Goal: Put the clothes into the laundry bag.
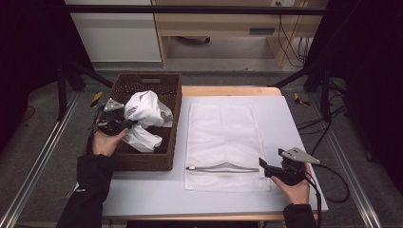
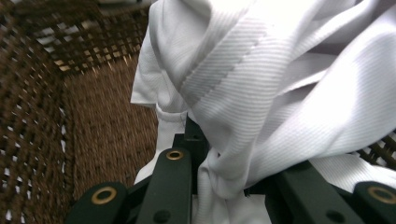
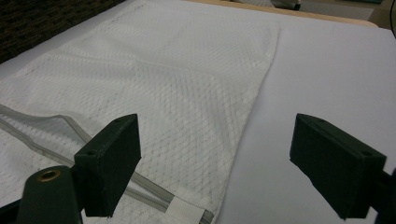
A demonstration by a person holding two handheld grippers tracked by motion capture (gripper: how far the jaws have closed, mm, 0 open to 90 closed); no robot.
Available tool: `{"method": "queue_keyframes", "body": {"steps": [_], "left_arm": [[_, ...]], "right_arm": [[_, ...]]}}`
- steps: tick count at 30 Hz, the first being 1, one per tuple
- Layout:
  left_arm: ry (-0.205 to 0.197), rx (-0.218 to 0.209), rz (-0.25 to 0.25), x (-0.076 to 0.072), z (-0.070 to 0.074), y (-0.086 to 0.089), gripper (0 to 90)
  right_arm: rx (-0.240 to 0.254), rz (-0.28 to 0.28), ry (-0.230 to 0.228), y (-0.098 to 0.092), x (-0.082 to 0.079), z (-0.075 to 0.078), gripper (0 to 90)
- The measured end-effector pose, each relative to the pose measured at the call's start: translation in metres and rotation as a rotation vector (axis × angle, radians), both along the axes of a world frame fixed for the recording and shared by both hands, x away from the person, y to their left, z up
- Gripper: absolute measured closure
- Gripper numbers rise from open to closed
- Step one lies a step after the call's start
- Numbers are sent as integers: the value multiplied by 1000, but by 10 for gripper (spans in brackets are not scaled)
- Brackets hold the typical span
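Observation:
A crumpled white garment lies in a brown wicker basket at the table's left. My left gripper reaches into the basket from the left. In the left gripper view my left gripper is shut on a bunched fold of the garment, lifted off the basket's floor. A white mesh laundry bag lies flat mid-table, its grey zipper along the near edge. My right gripper stands open at the bag's near right corner. In the right gripper view my right gripper has the bag's corner between and beneath its jaws, untouched.
The basket's woven wall rises close on the left of the garment. The grey tabletop lies bare to the right of the bag and along the front. A cable trails from the right gripper off the table's right edge. Metal frame rails flank the table.

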State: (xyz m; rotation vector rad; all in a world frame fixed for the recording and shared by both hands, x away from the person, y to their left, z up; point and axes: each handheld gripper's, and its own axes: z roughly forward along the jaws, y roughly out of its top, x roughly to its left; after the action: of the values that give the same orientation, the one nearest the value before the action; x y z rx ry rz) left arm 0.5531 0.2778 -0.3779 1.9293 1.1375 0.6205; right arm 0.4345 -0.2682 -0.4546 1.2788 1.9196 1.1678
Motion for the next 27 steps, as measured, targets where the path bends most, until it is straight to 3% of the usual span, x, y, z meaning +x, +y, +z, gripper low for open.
{"method": "queue_keyframes", "body": {"steps": [5, 9, 14, 16, 19, 22, 27], "left_arm": [[-50, -24, 24, -3, 7, 4, 758], [-79, -16, 30, -7, 21, 2, 759], [-145, -55, 30, -17, 45, 2, 758], [-163, -47, 38, -20, 50, 2, 758], [-175, -49, 46, -22, 55, 3, 758], [-206, -80, 50, -27, 62, 4, 758], [-219, -89, 53, -30, 68, 4, 757]], "right_arm": [[5, 2, -7, 0, 0, 1, 171], [7, 1, -9, -1, 0, 1, 173], [13, 3, -14, -1, -1, 2, 173], [12, 1, -17, -1, -2, 3, 173], [11, 0, -21, -2, -2, 3, 172], [13, 0, -25, -2, -2, 3, 172], [10, 1, -22, -1, -2, 2, 170]]}}
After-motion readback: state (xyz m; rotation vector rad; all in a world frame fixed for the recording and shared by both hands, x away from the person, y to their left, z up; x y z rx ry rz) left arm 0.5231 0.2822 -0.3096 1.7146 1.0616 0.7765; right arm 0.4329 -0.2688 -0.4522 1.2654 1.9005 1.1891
